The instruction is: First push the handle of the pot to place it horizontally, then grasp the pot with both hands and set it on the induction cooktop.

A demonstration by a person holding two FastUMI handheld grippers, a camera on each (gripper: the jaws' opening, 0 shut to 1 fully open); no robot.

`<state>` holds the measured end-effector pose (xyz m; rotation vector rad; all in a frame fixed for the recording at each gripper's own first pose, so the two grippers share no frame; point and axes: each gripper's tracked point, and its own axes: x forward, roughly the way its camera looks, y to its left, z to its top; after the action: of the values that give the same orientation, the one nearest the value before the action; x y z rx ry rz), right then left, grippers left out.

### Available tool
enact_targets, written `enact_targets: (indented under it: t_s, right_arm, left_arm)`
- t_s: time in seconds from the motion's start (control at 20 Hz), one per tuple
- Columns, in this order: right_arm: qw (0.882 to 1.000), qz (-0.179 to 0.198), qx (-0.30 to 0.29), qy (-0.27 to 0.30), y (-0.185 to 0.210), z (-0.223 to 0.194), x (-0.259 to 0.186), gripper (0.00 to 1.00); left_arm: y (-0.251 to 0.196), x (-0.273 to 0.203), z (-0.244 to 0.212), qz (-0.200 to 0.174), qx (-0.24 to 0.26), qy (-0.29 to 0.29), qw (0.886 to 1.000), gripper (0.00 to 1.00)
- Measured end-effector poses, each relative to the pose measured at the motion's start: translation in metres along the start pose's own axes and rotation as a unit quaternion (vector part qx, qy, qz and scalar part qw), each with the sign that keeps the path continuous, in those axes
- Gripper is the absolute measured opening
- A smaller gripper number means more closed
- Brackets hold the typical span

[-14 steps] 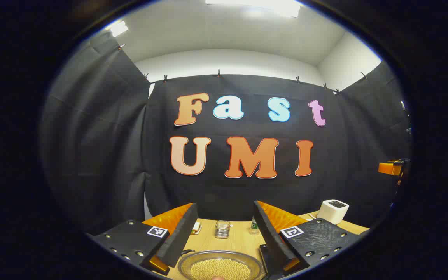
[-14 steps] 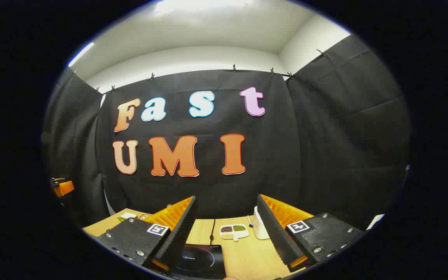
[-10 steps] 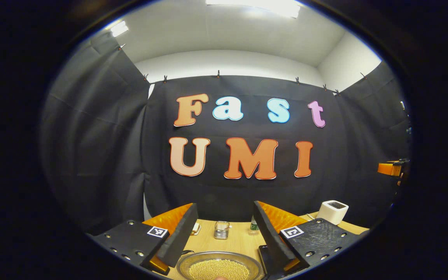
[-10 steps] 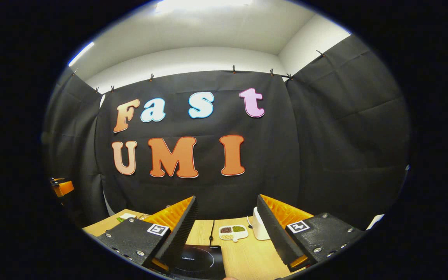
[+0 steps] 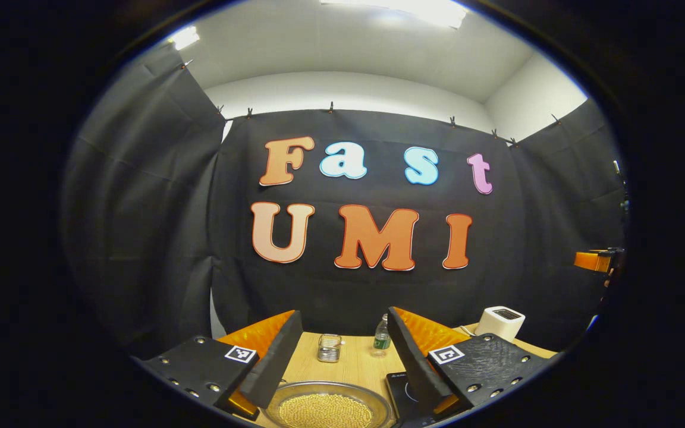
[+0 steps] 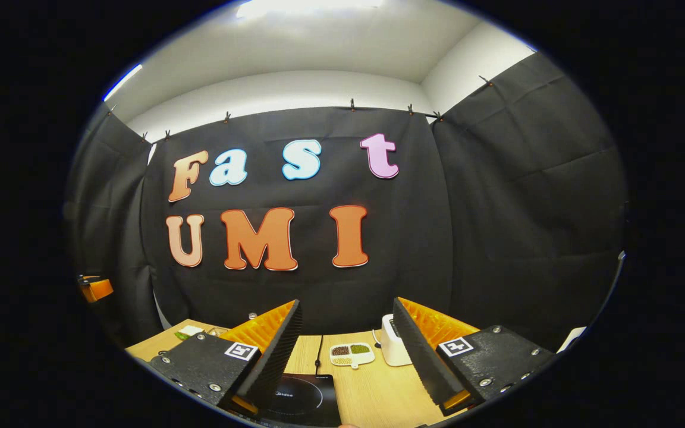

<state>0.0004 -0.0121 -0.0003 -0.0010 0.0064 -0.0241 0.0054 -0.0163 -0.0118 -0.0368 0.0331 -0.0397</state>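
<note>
In the left gripper view a shallow metal pot (image 5: 326, 405) holding small yellow beans sits on the wooden table, low between my left gripper's (image 5: 339, 380) open fingers; its handle is hidden. A corner of the black induction cooktop (image 5: 401, 389) lies just right of the pot. In the right gripper view the black induction cooktop (image 6: 302, 398) lies low between my right gripper's (image 6: 345, 368) open fingers, which hold nothing. Both grippers hover above the table's near side. The other gripper's orange part shows at the far edge of each view (image 5: 593, 260) (image 6: 96, 288).
On the wooden table (image 5: 354, 365) stand a small glass jar (image 5: 329, 348), a green-labelled bottle (image 5: 382, 337) and a white box-shaped appliance (image 5: 499, 322). In the right gripper view lie a white divided dish of beans (image 6: 351, 353), a black cable (image 6: 317, 355) and the white appliance (image 6: 391, 348).
Both views have shifted slightly: the table objects slid a little left and the bottle came out from behind the left gripper's right finger. Both grippers stay open.
</note>
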Motion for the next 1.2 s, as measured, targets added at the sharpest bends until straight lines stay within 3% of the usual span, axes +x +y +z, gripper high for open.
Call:
enact_targets:
  t_s: [0.25,0.3,0.45,0.5,0.6,0.65,0.7,0.75,0.85,0.9,1.2]
  right_arm:
    - [1.000,0.003,0.001,0.002,0.001,-0.003,-0.001,0.95]
    - [1.000,0.003,0.002,0.003,0.001,-0.002,-0.002,0.95]
    - [1.000,0.002,0.002,0.004,-0.001,-0.003,-0.002,0.95]
    - [1.000,0.002,0.002,0.004,-0.001,-0.003,-0.002,0.95]
    - [1.000,0.002,0.004,0.003,-0.001,-0.003,-0.003,0.95]
    - [1.000,0.003,0.005,0.004,-0.001,-0.003,-0.003,0.95]
    - [1.000,0.003,0.005,0.005,-0.001,-0.005,-0.002,0.95]
    - [1.000,0.003,0.004,0.005,-0.001,-0.006,-0.003,1.00]
    - [1.000,0.004,0.003,0.006,-0.002,-0.006,-0.003,1.00]
    - [1.000,0.003,0.003,0.007,-0.002,-0.007,-0.002,0.95]
    - [1.000,0.004,0.014,0.010,-0.003,-0.012,0.000,0.95]
  left_arm:
    - [-0.005,0.001,-0.010,-0.019,-0.011,0.011,1.000,0.94]
    - [-0.007,-0.001,-0.009,-0.025,-0.017,0.005,1.000,0.76]
    - [-0.009,-0.003,-0.010,-0.039,-0.033,-0.002,0.999,0.55]
    - [-0.007,-0.005,-0.016,-0.038,-0.032,0.002,0.999,0.39]
    - [-0.011,-0.005,-0.026,-0.048,-0.025,0.014,0.998,0.27]
    - [-0.014,-0.006,-0.032,-0.051,-0.024,0.023,0.998,0.27]
    - [-0.016,-0.007,-0.037,-0.057,-0.024,0.030,0.998,0.05]
    - [-0.020,-0.007,-0.041,-0.062,-0.024,0.036,0.997,0.04]
    - [-0.025,-0.013,-0.048,-0.073,-0.010,0.042,0.996,0.02]
    - [-0.025,-0.016,-0.052,-0.074,0.000,0.043,0.996,0.02]
    - [-0.040,-0.045,-0.099,-0.096,0.025,0.089,0.991,0.02]
